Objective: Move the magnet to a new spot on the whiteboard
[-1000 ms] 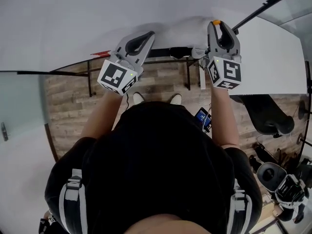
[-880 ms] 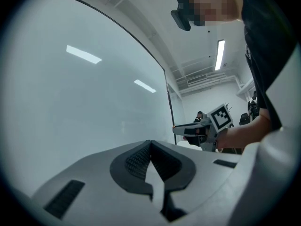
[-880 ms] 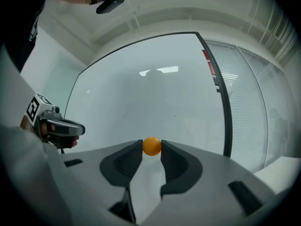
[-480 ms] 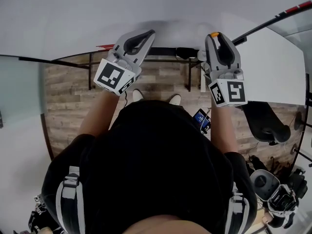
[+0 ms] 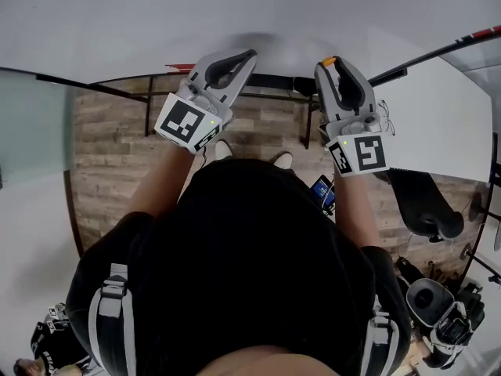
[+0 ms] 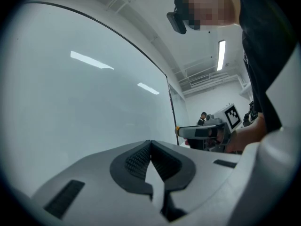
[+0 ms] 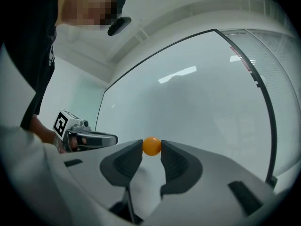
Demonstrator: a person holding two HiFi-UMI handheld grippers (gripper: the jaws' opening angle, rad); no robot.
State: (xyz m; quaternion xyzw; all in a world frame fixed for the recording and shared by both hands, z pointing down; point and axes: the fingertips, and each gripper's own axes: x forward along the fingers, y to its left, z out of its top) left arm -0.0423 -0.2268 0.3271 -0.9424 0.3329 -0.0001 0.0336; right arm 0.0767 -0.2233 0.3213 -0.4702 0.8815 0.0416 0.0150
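Observation:
A small round orange magnet (image 7: 151, 146) sits pinched between the tips of my right gripper (image 7: 151, 147), which is shut on it, close against the whiteboard (image 7: 197, 93). In the head view the magnet (image 5: 329, 61) shows as an orange spot at the tip of the right gripper (image 5: 332, 66), at the whiteboard (image 5: 156, 22). My left gripper (image 5: 249, 55) points at the board to the left of it. In the left gripper view its jaws (image 6: 150, 143) are shut with nothing between them, and the board (image 6: 84, 93) fills the left.
The whiteboard's black frame (image 7: 263, 93) runs down the right. Below stand the board's black stand legs (image 5: 304, 124) on a wood floor (image 5: 109, 163). A white table (image 5: 438, 116) and a black chair (image 5: 427, 198) lie at the right. A phone (image 5: 324, 189) hangs near my waist.
The right gripper has shifted left along the board with the magnet in it. The left gripper has stayed nearly in place.

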